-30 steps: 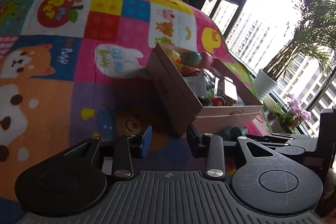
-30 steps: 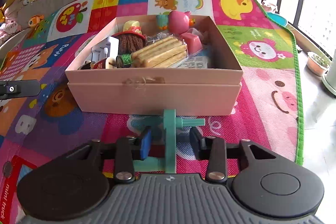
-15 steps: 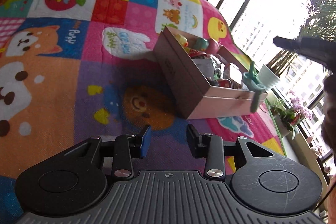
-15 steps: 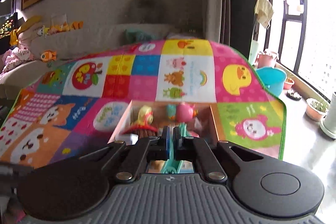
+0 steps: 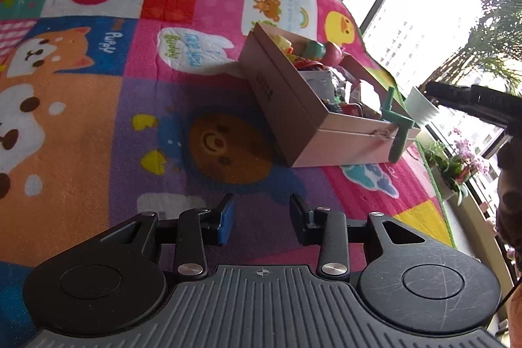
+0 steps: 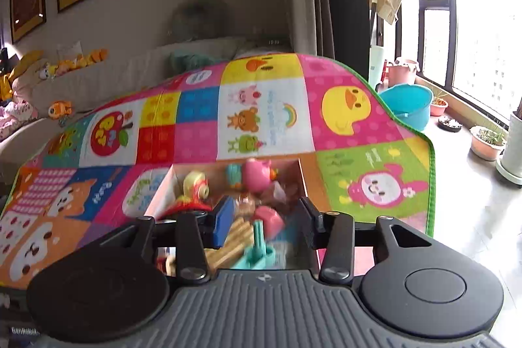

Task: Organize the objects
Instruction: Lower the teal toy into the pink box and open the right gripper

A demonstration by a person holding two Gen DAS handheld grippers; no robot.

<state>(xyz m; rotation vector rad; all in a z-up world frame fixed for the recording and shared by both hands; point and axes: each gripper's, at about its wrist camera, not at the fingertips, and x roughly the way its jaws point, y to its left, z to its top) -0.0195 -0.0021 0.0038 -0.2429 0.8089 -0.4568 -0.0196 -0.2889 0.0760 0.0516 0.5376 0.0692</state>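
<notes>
Black ribbed tool [image 5: 261, 219] (one blue pad)

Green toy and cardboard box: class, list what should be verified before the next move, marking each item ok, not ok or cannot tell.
1. Right gripper open and not touching the green toy: ok.
2. Green toy settled inside the box: cannot tell; it is blurred in the right wrist view and overlaps the box's near corner in the left wrist view.
3. Left gripper open and empty: ok.
4. Box upright on the play mat: ok.
5. Room left in the box: cannot tell; its contents look crowded.
</notes>
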